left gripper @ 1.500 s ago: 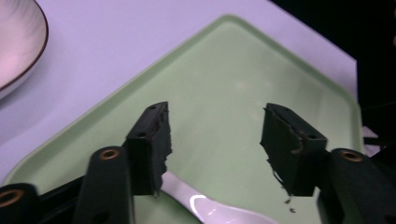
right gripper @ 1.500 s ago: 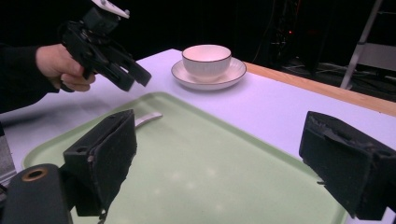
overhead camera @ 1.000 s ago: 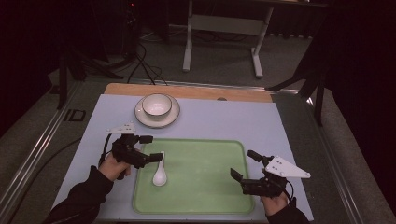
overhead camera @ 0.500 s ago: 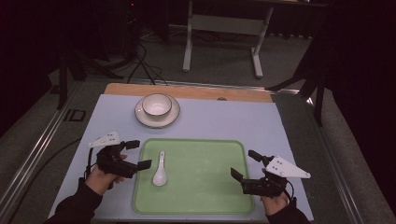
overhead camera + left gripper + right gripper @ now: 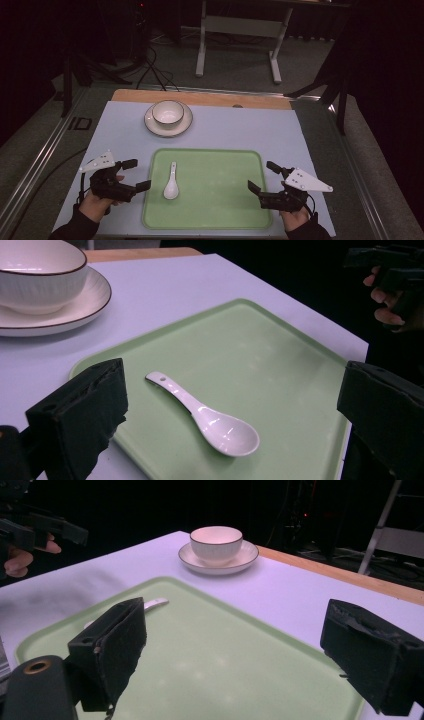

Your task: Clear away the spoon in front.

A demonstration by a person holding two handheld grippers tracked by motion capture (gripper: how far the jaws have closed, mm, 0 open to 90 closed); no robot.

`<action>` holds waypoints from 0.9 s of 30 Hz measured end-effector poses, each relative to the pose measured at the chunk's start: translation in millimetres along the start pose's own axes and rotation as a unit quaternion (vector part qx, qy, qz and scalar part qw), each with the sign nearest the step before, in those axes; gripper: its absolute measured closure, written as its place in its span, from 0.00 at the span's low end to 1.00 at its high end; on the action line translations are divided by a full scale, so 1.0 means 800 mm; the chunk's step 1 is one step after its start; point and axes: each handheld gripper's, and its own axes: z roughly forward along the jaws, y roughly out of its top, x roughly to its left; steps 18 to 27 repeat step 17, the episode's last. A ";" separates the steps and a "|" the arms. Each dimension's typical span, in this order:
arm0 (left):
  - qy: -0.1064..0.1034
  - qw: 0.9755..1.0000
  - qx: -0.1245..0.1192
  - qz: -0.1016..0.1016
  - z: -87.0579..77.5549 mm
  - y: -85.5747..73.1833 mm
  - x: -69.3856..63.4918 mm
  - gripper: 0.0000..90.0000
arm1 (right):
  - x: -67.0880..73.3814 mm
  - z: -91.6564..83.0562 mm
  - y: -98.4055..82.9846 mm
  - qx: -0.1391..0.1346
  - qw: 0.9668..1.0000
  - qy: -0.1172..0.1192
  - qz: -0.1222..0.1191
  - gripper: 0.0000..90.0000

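Your left gripper [image 5: 133, 175] sits over the pale worktop [image 5: 300, 135] just off the left edge of the green tray [image 5: 215, 165], jaws spread wide with nothing between them; in the left gripper view the same jaws stand well apart at either side of the frame, looking across the tray. The white ceramic spoon [image 5: 171, 182] lies flat on the left part of the tray, bowl toward you and handle pointing away toward the far edge, close to your left gripper but not touched by it; the left gripper view shows the spoon [image 5: 207, 416] lying free on the tray surface, hollow side up, with a small hole at the handle tip. Your right gripper [image 5: 263, 177] rests at the tray's right near corner, jaws likewise released and empty, one tip over the tray and the other just above its right rim; its grey three-cornered plate points out to the right. In the right gripper view the handle end of the spoon [image 5: 155, 603] shows past the left jaw, well apart from it. At the far side of the worktop, clear of the tray, a white bowl with a dark rim [image 5: 168, 113] stands upright on a matching saucer [image 5: 151, 126]. Each of your hands holds its gripper from the near edge, the left hand [image 5: 97, 202] bare below a dark sleeve
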 end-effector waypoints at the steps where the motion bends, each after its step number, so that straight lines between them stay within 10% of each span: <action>1: 0.008 1.000 0.000 -0.003 0.000 -0.004 0.004 0.00 | -0.001 0.000 -0.001 0.001 1.000 0.002 0.001 0.12; 27: 0.023 1.000 -0.006 0.004 0.002 -0.010 0.008 0.00 | -0.005 0.003 -0.006 0.010 1.000 0.006 0.003 0.12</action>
